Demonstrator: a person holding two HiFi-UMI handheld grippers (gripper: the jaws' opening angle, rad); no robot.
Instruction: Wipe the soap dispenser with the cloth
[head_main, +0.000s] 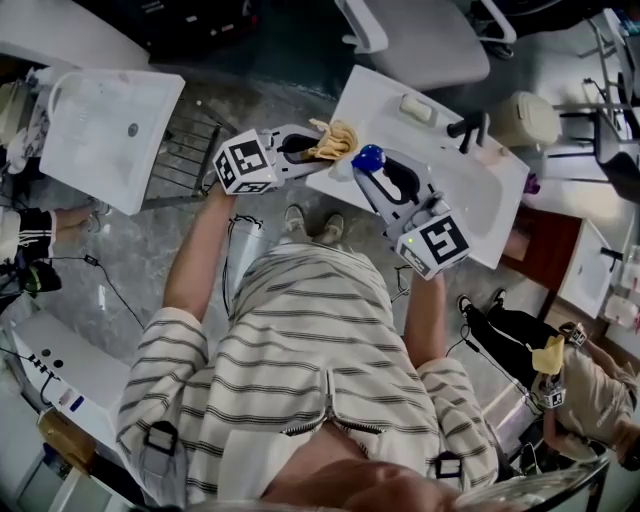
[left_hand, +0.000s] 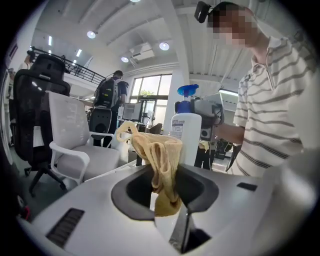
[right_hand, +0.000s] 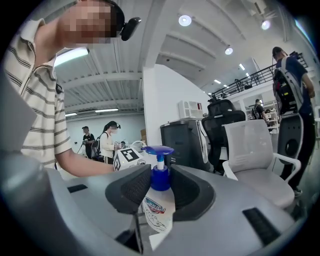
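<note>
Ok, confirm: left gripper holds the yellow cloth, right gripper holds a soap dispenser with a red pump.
The pump is blue, not red; the right gripper view shows it. The left gripper holds the yellow cloth, the right gripper the soap dispenser.

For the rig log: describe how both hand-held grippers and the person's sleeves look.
The left hand-held gripper and right hand-held gripper are light grey plastic shells with black-lined jaws, each carrying a white cube of black square markers. The sleeves are short, cream with thin dark stripes.
</note>
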